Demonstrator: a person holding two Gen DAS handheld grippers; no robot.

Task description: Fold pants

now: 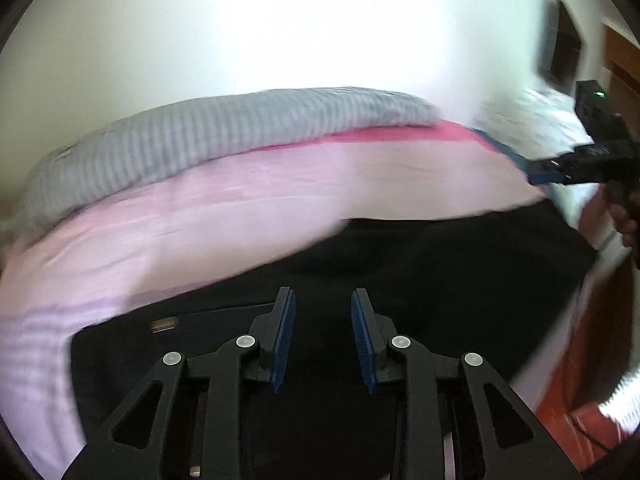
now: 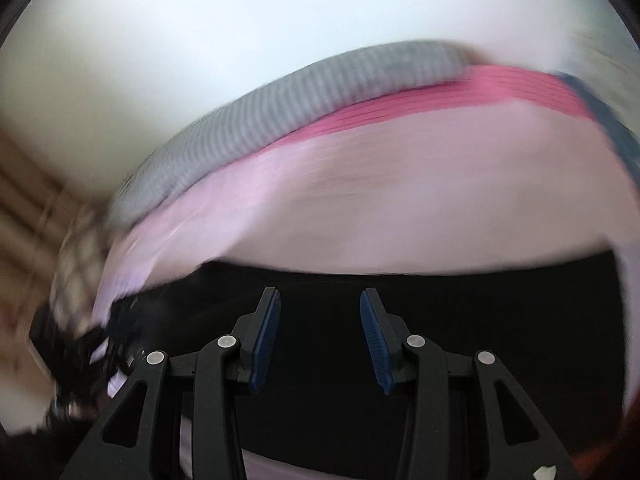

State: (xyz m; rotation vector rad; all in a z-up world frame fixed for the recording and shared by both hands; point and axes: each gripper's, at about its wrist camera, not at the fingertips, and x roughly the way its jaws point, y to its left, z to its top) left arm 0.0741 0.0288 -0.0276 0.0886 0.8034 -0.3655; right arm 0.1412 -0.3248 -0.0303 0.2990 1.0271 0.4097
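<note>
Tools left (image 1: 323, 300) and right (image 2: 320, 300) gape partway, empty, above black pants (image 1: 420, 280).

The pants (image 1: 400, 280) are black matt cloth with a small woven label toward 8 o'clock. The bedsheet (image 1: 240, 200) under them is soft pale-pink cloth with faint stripes. At 11 o'clock lies a grey ribbed pillow (image 1: 224, 132). The left gripper (image 1: 323, 336) is matt black plastic with ridged blue pads (image 1: 285, 340) and shiny metal pins; the right gripper (image 2: 320, 340) looks alike.
</note>
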